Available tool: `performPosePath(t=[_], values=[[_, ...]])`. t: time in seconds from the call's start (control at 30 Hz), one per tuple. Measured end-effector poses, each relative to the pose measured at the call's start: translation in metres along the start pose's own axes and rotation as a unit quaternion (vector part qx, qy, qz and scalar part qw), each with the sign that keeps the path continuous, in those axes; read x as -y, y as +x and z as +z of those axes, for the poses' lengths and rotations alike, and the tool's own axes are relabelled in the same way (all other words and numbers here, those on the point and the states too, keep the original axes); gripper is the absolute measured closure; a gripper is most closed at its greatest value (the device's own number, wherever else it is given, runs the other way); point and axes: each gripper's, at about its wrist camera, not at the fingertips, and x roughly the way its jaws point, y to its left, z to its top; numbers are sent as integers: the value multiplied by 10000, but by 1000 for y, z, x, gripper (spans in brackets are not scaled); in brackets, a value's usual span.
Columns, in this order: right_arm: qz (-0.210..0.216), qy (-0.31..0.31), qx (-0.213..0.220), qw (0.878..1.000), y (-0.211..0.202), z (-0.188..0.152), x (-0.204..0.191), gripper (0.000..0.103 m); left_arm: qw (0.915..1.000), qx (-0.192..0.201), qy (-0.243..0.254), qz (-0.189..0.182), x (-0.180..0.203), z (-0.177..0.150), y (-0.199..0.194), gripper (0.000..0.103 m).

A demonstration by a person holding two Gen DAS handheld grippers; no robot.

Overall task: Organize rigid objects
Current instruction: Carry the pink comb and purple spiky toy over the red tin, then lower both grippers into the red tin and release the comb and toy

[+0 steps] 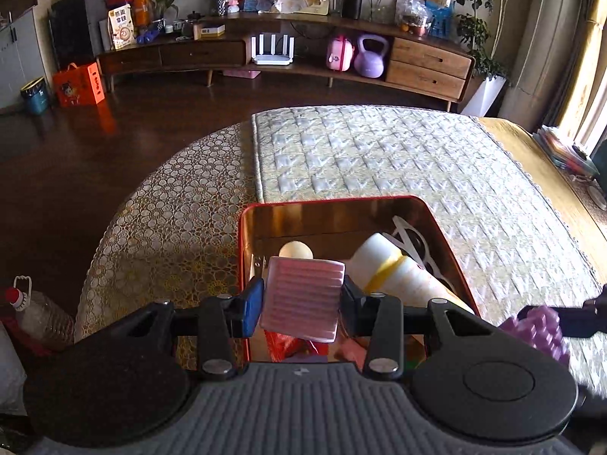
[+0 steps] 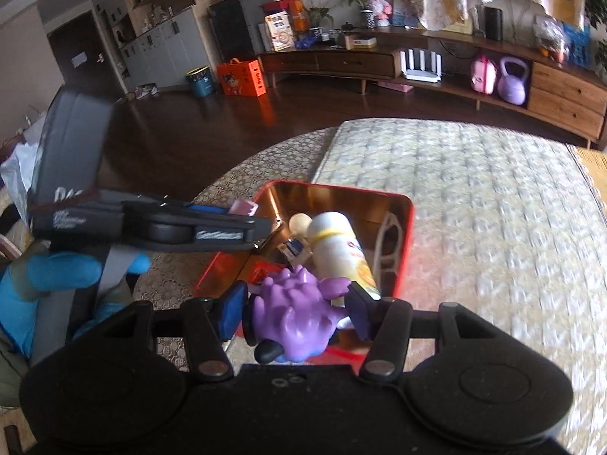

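1. Left wrist view: pink ribbed block (image 1: 302,298) is sitting clamped between the two fingers of the left hand-held gripper (image 1: 302,300), hanging over the near end of the red tin (image 1: 440,223).
2. Right wrist view: purple spiky toy (image 2: 299,318) is being held between the fingers of the right hand-held gripper (image 2: 296,309), also over the tin's near edge; the same toy is showing at the far right of the left view.
3. Red tin is resting on the bench (image 1: 163,227), which is wearing a pebble-patterned cover; a quilted mat (image 1: 379,159) is lying over the far part of the bench, with the tin partly on it.
4. Already lying in the tin: white and yellow bottle (image 1: 394,273), small cream ball (image 1: 296,251), white-framed item (image 1: 411,242) against the right wall, and red packets near the front, too hidden to name.
5. Handling note, as a judgement: both pieces look ready to be dropped in. Free floor is showing at the tin's left side, so the block is best lowered there and released low, keeping clear of the bottle; the toy is best placed after, so the two grippers are not crowding each other.
6. Writing: orange lettering on the bottle and white script on the left gripper's side are blurring beyond reading.
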Motion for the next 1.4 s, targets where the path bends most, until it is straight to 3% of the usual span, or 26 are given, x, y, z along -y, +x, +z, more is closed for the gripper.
performPosePath(t=[0.37,0.7,0.97,1.4], values=[[-276,-509,-251,9980,49,-4,-18,47,9995,-308,71,55,-4,6,42,62],[-493,-1099,-172,9926,67,-11,-35,48,9989,-451,113,70,2,0,62,61],[-446,-910,-361,9942,74,-12,-32,47,9983,-542,203,0,9,-4,71,61],[-245,-519,-124,9983,53,-19,-24,39,9983,-543,203,51,10,-5,66,56]])
